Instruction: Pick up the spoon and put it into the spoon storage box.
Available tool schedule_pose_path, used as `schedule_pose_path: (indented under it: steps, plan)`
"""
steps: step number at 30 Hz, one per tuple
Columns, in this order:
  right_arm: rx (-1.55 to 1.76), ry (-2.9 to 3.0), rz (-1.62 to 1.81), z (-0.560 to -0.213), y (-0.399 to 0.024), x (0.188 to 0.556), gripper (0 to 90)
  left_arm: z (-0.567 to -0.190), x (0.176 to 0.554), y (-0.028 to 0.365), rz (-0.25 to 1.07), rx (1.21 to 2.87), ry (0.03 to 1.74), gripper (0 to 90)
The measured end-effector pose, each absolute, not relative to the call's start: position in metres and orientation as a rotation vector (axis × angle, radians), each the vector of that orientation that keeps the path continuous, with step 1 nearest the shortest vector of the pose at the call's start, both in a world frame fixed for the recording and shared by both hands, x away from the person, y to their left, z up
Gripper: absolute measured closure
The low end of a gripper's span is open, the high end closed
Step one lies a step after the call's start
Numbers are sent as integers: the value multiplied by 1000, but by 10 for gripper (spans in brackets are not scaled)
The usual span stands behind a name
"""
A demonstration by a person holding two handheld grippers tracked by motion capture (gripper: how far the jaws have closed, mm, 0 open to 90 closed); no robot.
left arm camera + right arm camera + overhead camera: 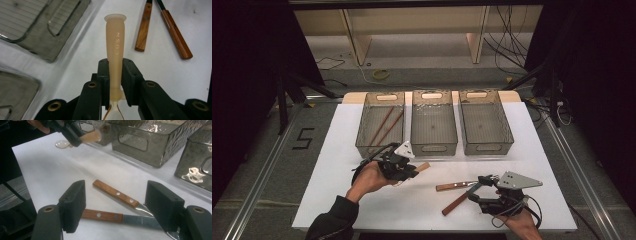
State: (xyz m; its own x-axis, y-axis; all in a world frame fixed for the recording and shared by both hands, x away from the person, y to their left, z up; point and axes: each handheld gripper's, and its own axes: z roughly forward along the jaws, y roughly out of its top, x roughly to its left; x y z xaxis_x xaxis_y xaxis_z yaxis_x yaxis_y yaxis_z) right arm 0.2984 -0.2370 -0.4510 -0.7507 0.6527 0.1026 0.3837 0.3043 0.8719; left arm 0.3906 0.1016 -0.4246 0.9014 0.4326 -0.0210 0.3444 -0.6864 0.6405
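forearms enter the high view from the bottom edge. left gripper (412,169) pinches a pale spoon (422,167) lifted just in front of three grey wire-mesh baskets (434,145); the leftmost basket holds brown chopsticks (385,125). right gripper (479,186) sits spread over two wooden-handled knives (456,186) lying crossed on the white table (337,150), their blades partly hidden under it.

left gripper view: black jaws press on a smooth, translucent beige plastic handle with a flared round end and faint raised lettering too small to read; its bowl is cut off below. riveted knife handles lie beyond, blades out of frame.

right gripper view: blocky black jaws stand wide apart around the knives, touching neither that i can tell; steel blades run behind the right jaw. dimpled basket walls are cropped at the top.
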Motion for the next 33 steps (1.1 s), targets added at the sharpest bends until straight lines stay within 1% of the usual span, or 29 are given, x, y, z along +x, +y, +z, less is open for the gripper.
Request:
schedule_pose_path:
  steps: [17, 22, 33]
  plan:
    - [952, 2301, 1428, -452, -237, 300, 337, -413, 407, 112, 172, 2261, 667, 769]
    - [954, 2304, 1426, -452, -237, 300, 338, -408, 413, 114, 206, 2225, 694, 769]
    - [953, 2305, 1432, -451, -236, 300, 337, -389, 439, 108, 226, 2145, 753, 769]
